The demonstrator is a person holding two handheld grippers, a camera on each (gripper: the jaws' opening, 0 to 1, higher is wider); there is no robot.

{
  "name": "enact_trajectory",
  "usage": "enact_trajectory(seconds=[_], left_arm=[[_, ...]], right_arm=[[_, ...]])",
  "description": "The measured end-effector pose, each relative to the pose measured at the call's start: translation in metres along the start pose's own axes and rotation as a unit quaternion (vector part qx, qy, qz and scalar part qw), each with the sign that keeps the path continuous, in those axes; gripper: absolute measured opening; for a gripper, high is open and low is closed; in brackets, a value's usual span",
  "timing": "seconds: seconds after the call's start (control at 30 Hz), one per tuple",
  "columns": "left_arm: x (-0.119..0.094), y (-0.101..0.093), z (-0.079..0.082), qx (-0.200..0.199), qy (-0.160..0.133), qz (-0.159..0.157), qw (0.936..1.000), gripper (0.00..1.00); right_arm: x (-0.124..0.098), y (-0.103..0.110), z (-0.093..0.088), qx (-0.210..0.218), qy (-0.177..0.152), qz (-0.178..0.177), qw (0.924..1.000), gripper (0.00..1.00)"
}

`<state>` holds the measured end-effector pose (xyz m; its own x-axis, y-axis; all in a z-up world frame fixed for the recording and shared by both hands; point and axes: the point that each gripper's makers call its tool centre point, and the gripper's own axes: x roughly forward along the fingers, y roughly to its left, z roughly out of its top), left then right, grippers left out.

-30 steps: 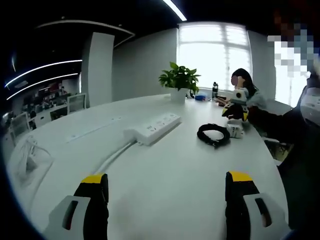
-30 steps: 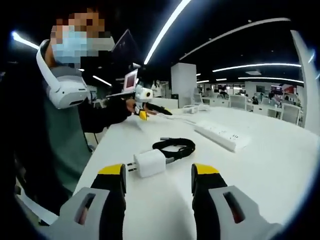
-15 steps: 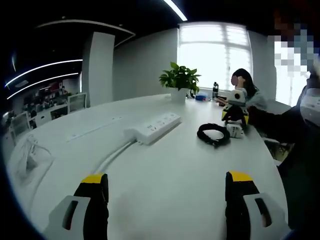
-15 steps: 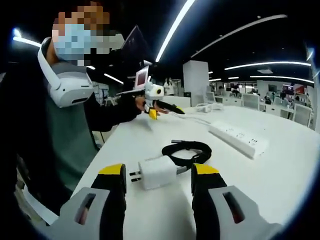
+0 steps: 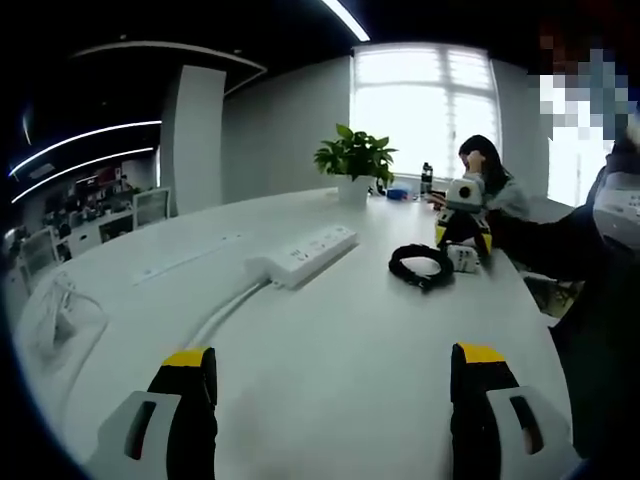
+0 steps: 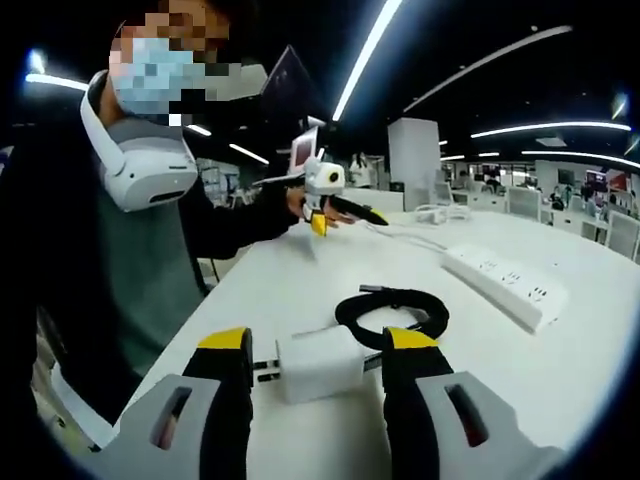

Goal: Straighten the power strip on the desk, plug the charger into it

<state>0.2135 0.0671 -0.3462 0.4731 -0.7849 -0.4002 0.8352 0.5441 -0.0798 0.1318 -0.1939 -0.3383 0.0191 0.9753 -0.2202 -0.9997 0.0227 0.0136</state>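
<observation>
Right hand-held gripper (image 6: 315, 375) jaws spread, straddling boxy white charger (image 6: 318, 363) lying on smooth white counter (image 6: 280, 290), no grip. Glossy black cable coil (image 6: 392, 305) just beyond it. Long white power strip (image 6: 505, 285) lies apart. Left hand-held gripper (image 5: 335, 385) open, hovering over bare counter.

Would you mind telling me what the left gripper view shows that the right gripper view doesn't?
Left gripper view alone: a potted plant, a window, and a seated person beyond the desk. Right gripper view alone: the charger's prongs, between the right gripper's open fingers. Both: the power strip, the coiled black cable and the white desk.
</observation>
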Motion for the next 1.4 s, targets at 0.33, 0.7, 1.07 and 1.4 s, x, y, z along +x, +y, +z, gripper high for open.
enact_trajectory(seconds=[0.33,0.7,1.07,1.4], left_arm=[[0.000,0.005,0.001,-0.005,-0.006,0.004,1.0000,0.99],[-0.003,0.008,-0.003,-0.009,-0.003,0.006,0.9999,0.99],[-0.003,0.008,-0.003,-0.015,-0.007,0.005,0.9998,0.99],[-0.003,0.006,-0.004,-0.014,-0.006,0.005,0.9999,0.99]], right_arm=[[0.008,0.000,0.002,-0.004,-0.005,0.005,1.0000,0.47],[0.017,0.002,0.000,-0.004,0.004,0.022,0.9997,0.45],[0.018,0.004,-0.002,-0.018,0.002,0.017,0.9997,0.37],[0.020,0.000,-0.001,-0.015,0.000,-0.010,0.9998,0.36]])
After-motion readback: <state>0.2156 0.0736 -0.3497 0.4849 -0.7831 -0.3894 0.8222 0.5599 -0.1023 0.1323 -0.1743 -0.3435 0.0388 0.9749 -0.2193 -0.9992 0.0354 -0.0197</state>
